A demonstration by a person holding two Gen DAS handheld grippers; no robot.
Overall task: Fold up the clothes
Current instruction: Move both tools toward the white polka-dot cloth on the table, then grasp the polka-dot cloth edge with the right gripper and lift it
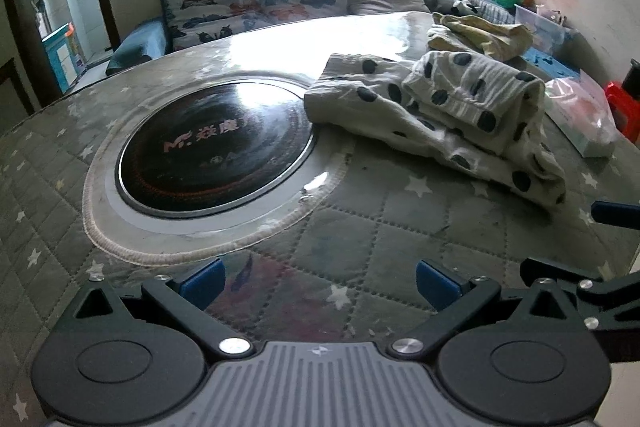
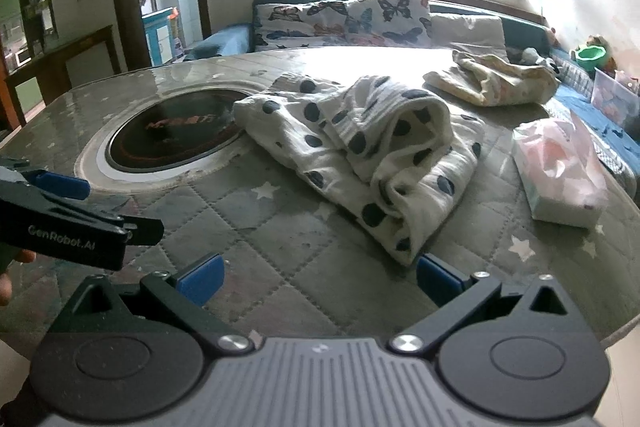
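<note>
— Where's the spotted garment (image 2: 360,151)?
— Crumpled on the tabletop (image 2: 280,259), beside the round cooktop (image 2: 172,139), long axis running from there toward the right hand-held gripper (image 2: 318,281).
— Grippers?
— Both released, left hand-held gripper (image 1: 318,285) too.

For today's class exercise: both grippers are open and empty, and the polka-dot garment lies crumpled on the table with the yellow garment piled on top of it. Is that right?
Not quite. The yellow garment lies apart, behind the polka-dot garment, as the right wrist view shows. The left gripper and right gripper are open and empty.
</note>
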